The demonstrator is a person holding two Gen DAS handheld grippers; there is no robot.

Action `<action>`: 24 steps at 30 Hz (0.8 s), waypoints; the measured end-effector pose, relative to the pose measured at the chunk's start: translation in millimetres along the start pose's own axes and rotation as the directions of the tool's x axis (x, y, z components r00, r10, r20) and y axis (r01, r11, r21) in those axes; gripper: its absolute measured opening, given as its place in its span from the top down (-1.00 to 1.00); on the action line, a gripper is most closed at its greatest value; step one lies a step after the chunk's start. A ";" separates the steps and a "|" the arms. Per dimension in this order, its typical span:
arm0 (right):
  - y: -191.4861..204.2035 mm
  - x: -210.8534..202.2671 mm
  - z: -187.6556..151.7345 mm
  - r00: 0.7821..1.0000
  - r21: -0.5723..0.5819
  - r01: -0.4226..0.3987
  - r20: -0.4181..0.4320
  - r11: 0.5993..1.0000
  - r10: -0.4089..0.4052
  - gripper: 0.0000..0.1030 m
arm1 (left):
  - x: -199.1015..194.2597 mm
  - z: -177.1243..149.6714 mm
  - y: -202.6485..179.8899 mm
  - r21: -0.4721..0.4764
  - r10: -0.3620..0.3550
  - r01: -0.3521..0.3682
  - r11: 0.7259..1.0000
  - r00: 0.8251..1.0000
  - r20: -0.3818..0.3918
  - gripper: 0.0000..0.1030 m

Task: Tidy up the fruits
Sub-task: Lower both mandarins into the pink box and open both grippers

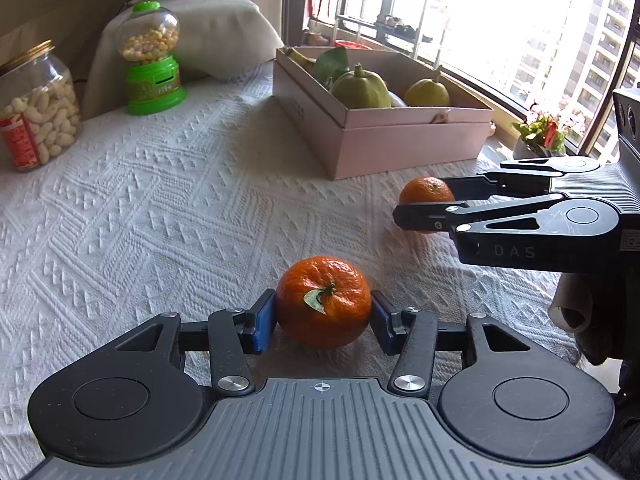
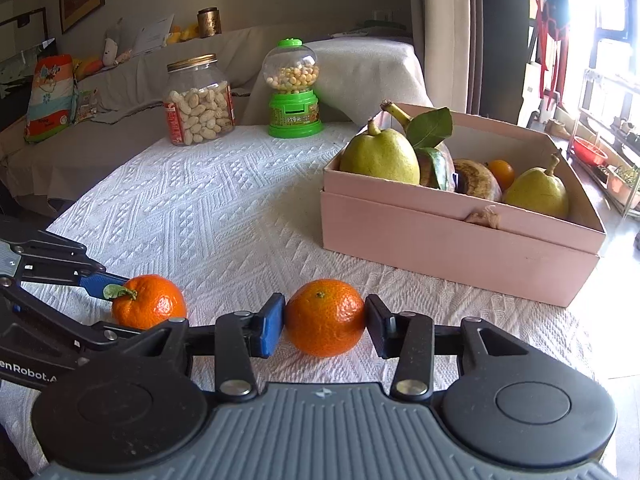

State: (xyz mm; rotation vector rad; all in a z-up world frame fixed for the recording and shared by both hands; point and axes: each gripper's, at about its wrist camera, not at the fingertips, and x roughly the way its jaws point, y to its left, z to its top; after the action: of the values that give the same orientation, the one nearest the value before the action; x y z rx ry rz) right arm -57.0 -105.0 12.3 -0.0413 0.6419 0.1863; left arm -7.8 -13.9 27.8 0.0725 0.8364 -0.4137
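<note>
Left gripper (image 1: 323,312) clamps the leafed mandarin (image 1: 324,301) on the white tablecloth (image 1: 180,200). Right gripper (image 2: 325,322) clamps the second mandarin (image 2: 325,317) beside it, pads touching both sides. Mandarins on the cloth: two. Pink box (image 2: 460,248) beyond: two green pears, one small orange fruit, darker fruit partly hidden.

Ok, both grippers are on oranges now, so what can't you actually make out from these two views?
- Box contents: in the left wrist view its near wall hides the lower fruit; the right wrist view shows more, but the dark fruit is too unclear to name.
- Right gripper's far finger: left wrist view, hidden behind its orange.
- Whether either orange is off the cloth: undersides hidden.
</note>
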 end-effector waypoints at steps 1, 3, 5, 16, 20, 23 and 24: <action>-4.3 -5.9 0.6 1.000 0.008 0.009 0.015 1.000 -0.009 0.16 | -3.5 5.4 -1.9 0.004 -0.003 0.003 1.000 1.000 0.017 -0.06; -14.4 -19.6 2.7 0.998 0.025 0.033 0.052 0.999 -0.034 0.16 | -10.4 21.9 -5.8 0.024 -0.017 0.015 1.000 0.998 0.060 -0.06; -26.9 -33.1 6.1 0.994 0.050 0.056 0.088 0.997 -0.060 0.16 | -16.1 45.5 -10.4 0.050 -0.021 0.015 0.999 0.993 0.116 -0.06; -69.6 -59.1 2.6 0.975 0.130 0.149 0.144 0.980 -0.167 0.16 | 73.0 219.3 -33.8 0.023 -0.173 0.172 0.985 0.974 0.145 -0.06; -75.5 -54.8 2.1 0.976 0.141 0.158 0.129 0.977 -0.176 0.16 | 122.6 249.7 -36.0 -0.089 -0.246 0.256 0.963 0.963 0.111 -0.07; -77.1 -55.7 2.4 0.975 0.133 0.168 0.127 0.977 -0.185 0.16 | 122.7 249.0 -26.3 -0.116 -0.280 0.300 0.947 0.946 0.163 -0.05; -77.3 -57.1 1.5 0.974 0.125 0.170 0.129 0.977 -0.186 0.16 | 119.6 245.4 -23.9 -0.112 -0.289 0.310 0.944 0.942 0.171 -0.05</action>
State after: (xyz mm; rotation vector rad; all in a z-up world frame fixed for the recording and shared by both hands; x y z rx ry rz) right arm -86.5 -189.9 46.2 0.0234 0.5045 -0.0211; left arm 227.4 -129.8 107.6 -0.2161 0.7241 -0.6393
